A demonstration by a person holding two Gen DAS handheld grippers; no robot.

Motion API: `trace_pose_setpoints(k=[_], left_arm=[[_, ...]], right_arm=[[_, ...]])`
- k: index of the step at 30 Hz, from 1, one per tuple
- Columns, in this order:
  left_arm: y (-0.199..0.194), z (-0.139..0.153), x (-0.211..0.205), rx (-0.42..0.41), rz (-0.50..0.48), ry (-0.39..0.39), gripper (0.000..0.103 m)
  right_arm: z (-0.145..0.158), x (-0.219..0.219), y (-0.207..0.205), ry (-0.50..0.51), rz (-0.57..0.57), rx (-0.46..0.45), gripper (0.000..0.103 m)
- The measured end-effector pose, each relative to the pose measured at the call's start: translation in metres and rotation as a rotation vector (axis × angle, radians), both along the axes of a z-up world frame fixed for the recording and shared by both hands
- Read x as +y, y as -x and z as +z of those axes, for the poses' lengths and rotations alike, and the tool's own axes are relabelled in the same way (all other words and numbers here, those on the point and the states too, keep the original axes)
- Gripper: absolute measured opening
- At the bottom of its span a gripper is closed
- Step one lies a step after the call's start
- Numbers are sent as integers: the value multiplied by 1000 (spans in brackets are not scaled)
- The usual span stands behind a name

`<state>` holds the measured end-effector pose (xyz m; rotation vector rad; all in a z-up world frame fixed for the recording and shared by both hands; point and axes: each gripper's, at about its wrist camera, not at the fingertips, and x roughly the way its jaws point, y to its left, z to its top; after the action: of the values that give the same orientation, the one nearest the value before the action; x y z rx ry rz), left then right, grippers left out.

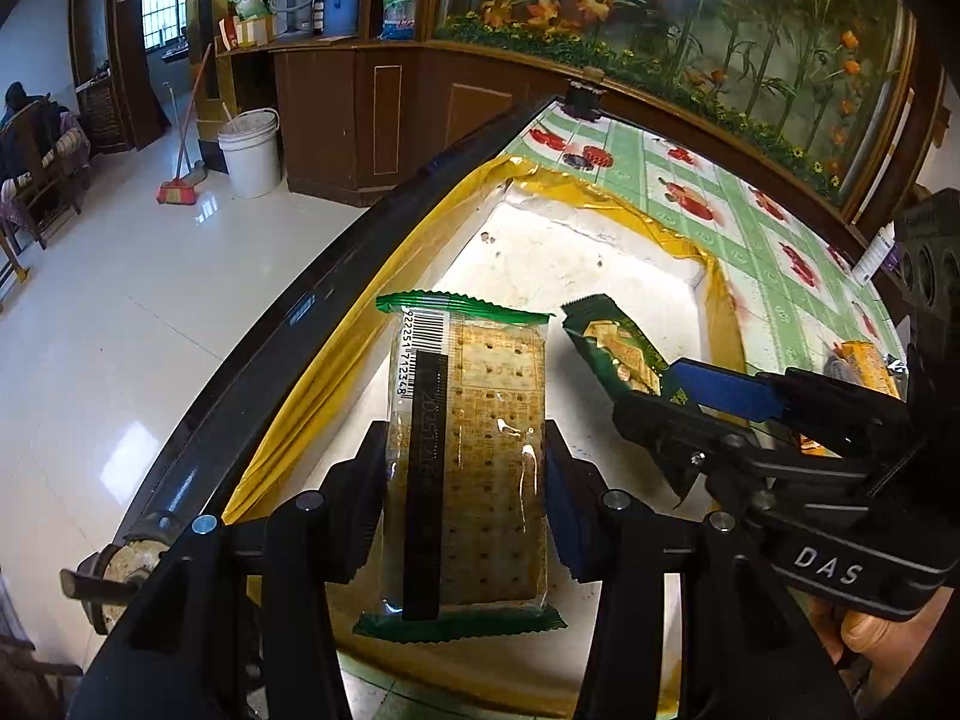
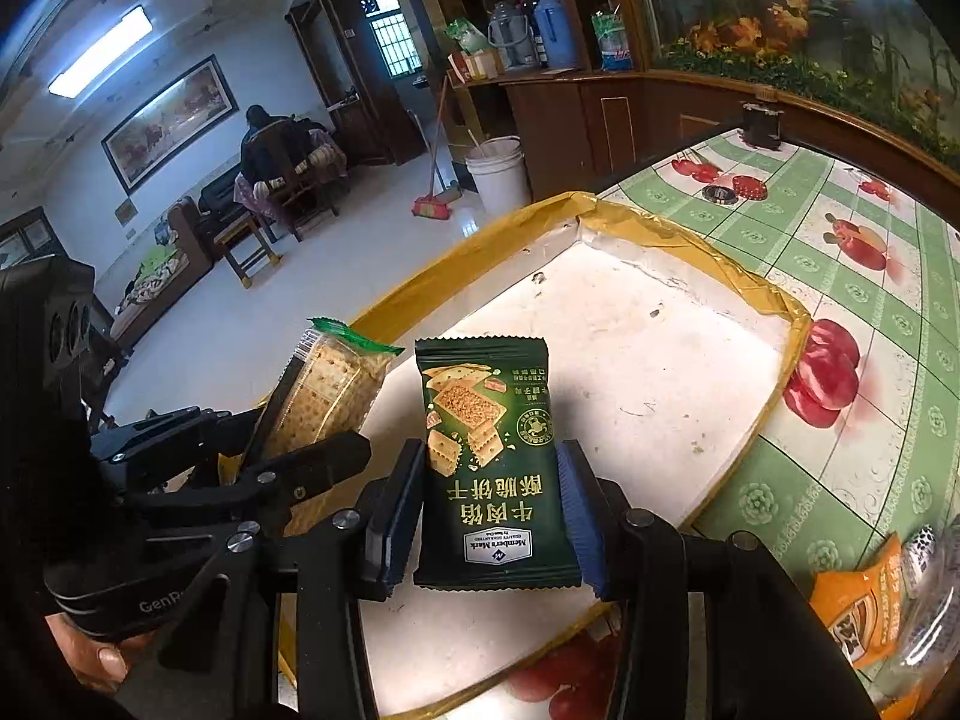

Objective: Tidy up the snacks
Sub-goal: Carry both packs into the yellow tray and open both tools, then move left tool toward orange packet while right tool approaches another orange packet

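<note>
1. The tray [image 2: 708, 276], a shallow white box with yellow-taped walls, sits on a table [image 2: 840, 468] covered in a green checked cloth with red fruit prints. Its floor is bare where it shows.
2. The left gripper [image 1: 465, 474] clamps a clear cracker pack [image 1: 474, 456] by its long sides, pads pressing both edges. The pack hangs above the tray's near part, on the side toward the table's dark edge, barcode end pointing away from the camera.
3. The right gripper [image 2: 489, 510] grips a dark green packet [image 2: 489, 456] at its lower half, one pad on each side. The packet is held over the tray's near edge, printed face toward the camera.
4. Above the tray the two snacks are side by side and apart, the green packet on the side nearer the middle of the table.
5. An orange packet [image 2: 864, 606] lies on the cloth outside the tray, past its near corner, beside some clear wrapping.
6. A hand [image 2: 90, 648] holds the left gripper's handle.
</note>
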<state>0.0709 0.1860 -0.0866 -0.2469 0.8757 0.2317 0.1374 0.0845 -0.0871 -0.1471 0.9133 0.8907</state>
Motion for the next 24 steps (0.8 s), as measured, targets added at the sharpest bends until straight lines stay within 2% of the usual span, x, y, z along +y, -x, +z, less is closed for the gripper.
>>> trace_pose_setpoints(k=[4,8,10,11,12,14,19,24], left_arm=[[-4,-7,3,24,12,-5,46],[-3,-6,1,49,14,0,50],[-1,-2,-1,39,16,15,55],[2,1,-2,27,18,13,58],[4,5,-3,13,20,7,65],[8,11,-7,-8,18,2,69],[15,27,-25,-55,-18,7,69],[20,41,-53,-85,-61,-23,69]], right_arm=[[-15,6,-7,37,4,21,45],[-10,2,-3,33,0,-6,47],[-1,-5,0,21,-14,-30,61],[2,-10,1,13,-21,-37,62],[7,-17,3,2,-33,-44,61],[17,-35,6,-33,-52,-49,61],[39,-95,18,-92,-134,-81,61],[39,-161,30,-101,-248,-86,61]])
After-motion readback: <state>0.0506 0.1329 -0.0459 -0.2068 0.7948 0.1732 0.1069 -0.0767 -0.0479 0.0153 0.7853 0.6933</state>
